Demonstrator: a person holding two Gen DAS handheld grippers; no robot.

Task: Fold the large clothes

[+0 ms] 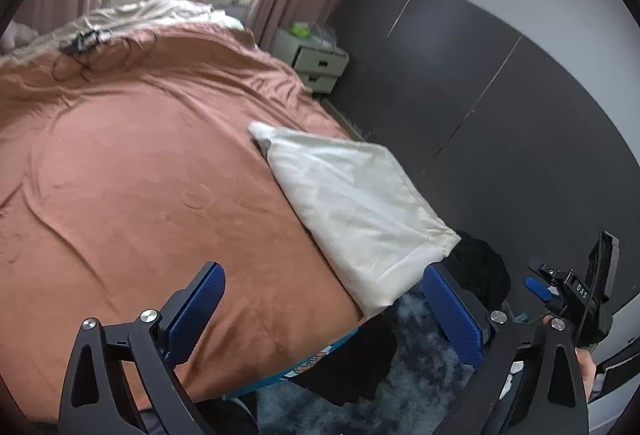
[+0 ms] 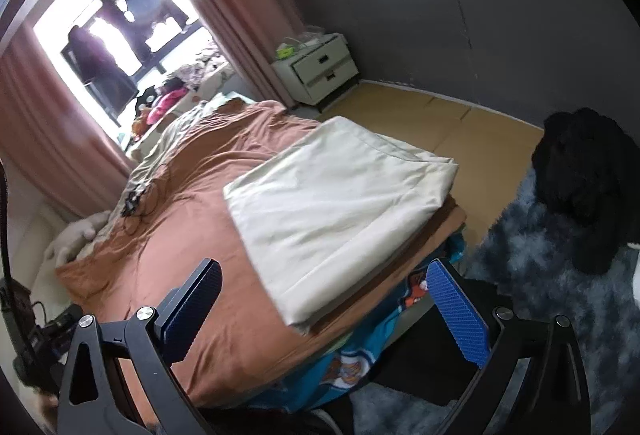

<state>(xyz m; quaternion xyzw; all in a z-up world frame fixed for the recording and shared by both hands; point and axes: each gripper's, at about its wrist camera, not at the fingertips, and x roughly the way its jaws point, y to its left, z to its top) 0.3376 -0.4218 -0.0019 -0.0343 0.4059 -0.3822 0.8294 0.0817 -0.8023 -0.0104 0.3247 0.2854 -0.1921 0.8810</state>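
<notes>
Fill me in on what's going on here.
A person holds two grippers above a bed. Both the left gripper and right gripper are open and empty. A folded cream cloth lies at the corner of the bed. Dark clothes are piled on the rug.

Both wrist cams high over bed [image 1: 120,155] foot, angled down, shared: folded cloth [image 2: 336,211] & nightstand [image 1: 316,63]

"DAS" on right gripper [image 1: 540,289]
</notes>
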